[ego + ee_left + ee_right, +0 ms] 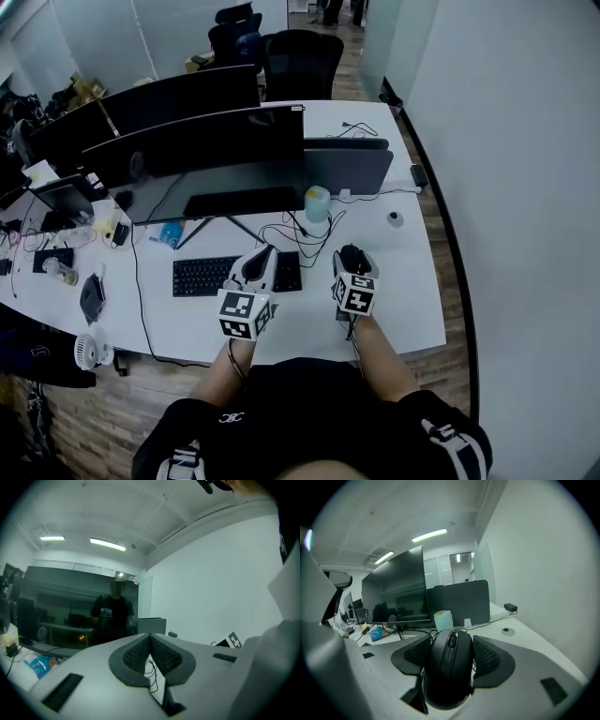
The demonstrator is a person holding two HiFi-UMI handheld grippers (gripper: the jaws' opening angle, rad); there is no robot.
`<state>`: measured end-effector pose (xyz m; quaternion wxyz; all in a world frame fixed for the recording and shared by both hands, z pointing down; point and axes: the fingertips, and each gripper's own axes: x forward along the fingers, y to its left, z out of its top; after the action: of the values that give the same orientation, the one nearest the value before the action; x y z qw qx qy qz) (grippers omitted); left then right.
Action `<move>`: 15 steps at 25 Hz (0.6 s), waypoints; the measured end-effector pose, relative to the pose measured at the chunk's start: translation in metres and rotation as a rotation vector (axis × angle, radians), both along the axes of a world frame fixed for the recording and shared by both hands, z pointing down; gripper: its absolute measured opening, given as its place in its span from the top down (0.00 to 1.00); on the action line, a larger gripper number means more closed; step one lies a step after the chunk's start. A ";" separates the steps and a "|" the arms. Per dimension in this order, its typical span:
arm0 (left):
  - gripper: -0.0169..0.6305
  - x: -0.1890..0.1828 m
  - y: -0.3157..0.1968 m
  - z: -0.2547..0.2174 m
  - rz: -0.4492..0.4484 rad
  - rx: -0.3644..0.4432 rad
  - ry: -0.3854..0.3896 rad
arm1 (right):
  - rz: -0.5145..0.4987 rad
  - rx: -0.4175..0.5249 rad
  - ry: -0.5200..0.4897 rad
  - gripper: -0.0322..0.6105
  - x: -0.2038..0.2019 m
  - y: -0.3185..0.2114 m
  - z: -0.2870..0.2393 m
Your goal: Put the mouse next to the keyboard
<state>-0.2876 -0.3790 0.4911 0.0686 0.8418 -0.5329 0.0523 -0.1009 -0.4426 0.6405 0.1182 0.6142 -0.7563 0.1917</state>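
Observation:
A black mouse (449, 665) sits between the jaws of my right gripper (450, 654), whose ribbed pads press on both its sides. In the head view the same mouse (352, 258) shows just ahead of the right gripper (353, 265), to the right of the black keyboard (206, 276) on the white desk (412, 300). My left gripper (261, 264) hovers over the keyboard's right end. Its jaws (151, 654) meet at the tips with nothing between them.
A large dark monitor (197, 159) on a stand rises behind the keyboard, with loose black cables (300, 230) and a pale blue cup (317, 202) near its foot. A small round puck (395, 218) lies at the right. Clutter fills the desk's left end.

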 end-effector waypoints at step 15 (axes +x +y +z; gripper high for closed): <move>0.95 -0.018 -0.003 0.023 0.060 -0.044 -0.013 | 0.033 -0.139 0.067 0.48 -0.015 0.014 0.069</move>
<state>-0.3054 -0.3823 0.5146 0.0818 0.8555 -0.5063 0.0715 -0.1163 -0.4291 0.7098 0.1827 0.6228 -0.7267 0.2250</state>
